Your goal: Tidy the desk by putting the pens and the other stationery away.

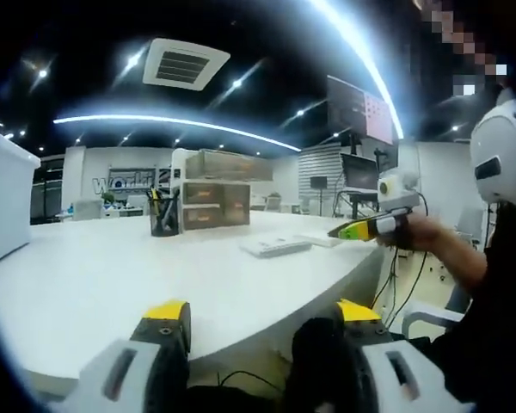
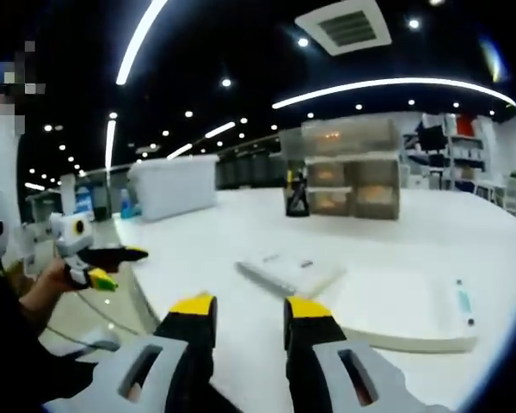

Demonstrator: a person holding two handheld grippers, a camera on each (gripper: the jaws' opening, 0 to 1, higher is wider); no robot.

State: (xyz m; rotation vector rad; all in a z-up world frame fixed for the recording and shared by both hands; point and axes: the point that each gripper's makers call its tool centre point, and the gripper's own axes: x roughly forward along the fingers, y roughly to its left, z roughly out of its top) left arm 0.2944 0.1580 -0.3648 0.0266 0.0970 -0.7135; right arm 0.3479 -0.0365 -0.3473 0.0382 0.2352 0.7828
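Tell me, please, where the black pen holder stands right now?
The black pen holder stands at the desk's far side, just left of the clear drawer unit in the right gripper view.

Pen cup (image 1: 164,215) left of drawer unit (image 1: 215,203), on desk (image 1: 112,284).

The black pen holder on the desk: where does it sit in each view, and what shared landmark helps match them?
Left gripper view: the pen holder stands left of centre, at the far side of the white desk.
Right gripper view: the pen holder stands right of centre, far across the desk.
Shared landmark: the translucent drawer unit, immediately to its right in both views.
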